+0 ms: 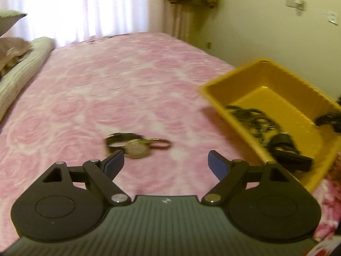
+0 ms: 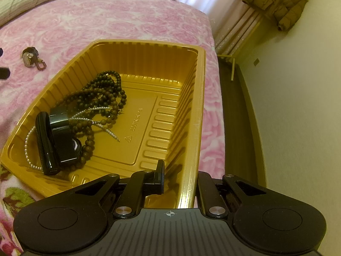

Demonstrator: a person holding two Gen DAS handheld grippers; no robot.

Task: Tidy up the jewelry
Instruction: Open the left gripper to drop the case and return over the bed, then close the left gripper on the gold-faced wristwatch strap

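The bedspread [image 2: 132, 17], filling the upper left of the right wrist view, looked like soft, plushy cloth with a matt rose pattern. The yellow tray [image 2: 191, 111] at centre was thin ribbed plastic with a glossy sheen. Inside it, the dark bead strand [image 2: 102, 93] seemed matt, wood-like, while the pearl string [image 2: 27, 147] gleamed smooth. The black case [image 2: 45, 140] at lower left shone like polished plastic. The watch [image 1: 136, 148], mid-frame in the left wrist view, had a shiny gold-toned metal rim.
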